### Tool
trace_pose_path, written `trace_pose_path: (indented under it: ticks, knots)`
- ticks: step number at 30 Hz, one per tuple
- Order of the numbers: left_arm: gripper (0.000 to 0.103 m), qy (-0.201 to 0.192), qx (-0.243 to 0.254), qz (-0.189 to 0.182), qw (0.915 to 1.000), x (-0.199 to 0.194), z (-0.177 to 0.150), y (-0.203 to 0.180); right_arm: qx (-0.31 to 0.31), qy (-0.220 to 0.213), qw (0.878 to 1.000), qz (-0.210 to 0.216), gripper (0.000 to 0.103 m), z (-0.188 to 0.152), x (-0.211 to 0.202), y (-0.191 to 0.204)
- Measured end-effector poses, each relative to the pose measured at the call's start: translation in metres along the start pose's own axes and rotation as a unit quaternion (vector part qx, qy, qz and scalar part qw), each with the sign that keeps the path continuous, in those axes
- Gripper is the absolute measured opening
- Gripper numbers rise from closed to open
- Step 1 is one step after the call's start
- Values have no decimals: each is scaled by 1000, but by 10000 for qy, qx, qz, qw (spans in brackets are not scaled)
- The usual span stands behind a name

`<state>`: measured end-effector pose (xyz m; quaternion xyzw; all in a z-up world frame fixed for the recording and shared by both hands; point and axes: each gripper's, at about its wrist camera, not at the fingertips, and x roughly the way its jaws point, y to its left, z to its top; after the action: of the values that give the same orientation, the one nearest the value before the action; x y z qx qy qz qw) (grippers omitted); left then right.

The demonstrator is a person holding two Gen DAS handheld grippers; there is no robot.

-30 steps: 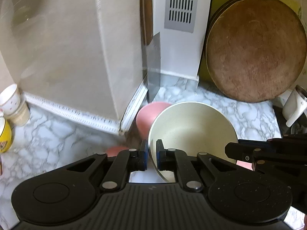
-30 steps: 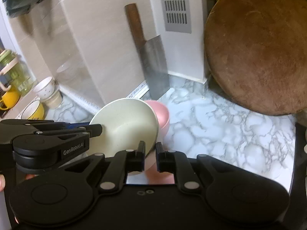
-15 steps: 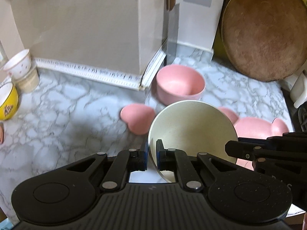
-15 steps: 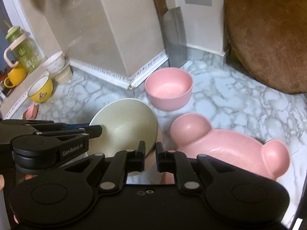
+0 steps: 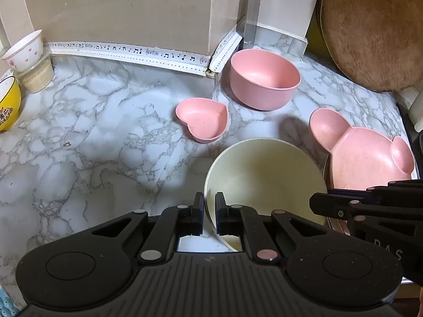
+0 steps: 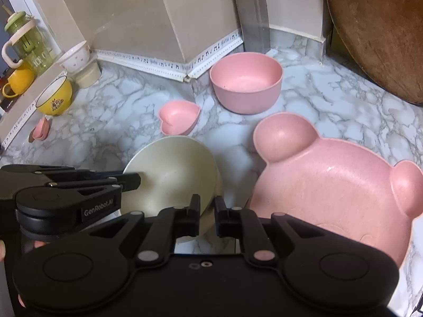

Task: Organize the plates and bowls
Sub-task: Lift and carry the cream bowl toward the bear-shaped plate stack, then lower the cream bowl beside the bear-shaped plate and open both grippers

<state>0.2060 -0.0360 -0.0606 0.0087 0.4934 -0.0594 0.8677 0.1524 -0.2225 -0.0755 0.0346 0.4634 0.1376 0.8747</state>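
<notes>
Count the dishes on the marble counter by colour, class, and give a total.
Pink: 4 – round pink bowl, pink heart-shaped dish, pink bear-shaped plate, small pink dish.
Cream: 1 – cream bowl, held by both grippers.
Yellow: 1 – yellow bowl.
White: 1 – white patterned bowl.
Total: 7

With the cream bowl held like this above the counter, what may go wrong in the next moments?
1. The cream bowl is tilted and pinched only at its rim by the left gripper and right gripper; it may slip or twist out.
2. The bear-shaped plate lies close beside it, and the heart-shaped dish just beyond; lowering the bowl may knock one.
3. A cleaver leans on the wall behind the pink bowl; a push could tip it.
</notes>
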Motion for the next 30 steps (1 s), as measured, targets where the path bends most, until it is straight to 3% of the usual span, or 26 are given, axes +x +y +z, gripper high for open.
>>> trace_pose_path:
  ticks: [15, 30]
  knots:
    - [8, 36, 143, 2, 9999, 9, 4, -3, 14, 135, 9999, -24, 13, -3, 10, -2]
    - [8, -12, 89, -68, 9999, 3, 3, 4, 81, 79, 9999, 37, 24, 1, 2, -4]
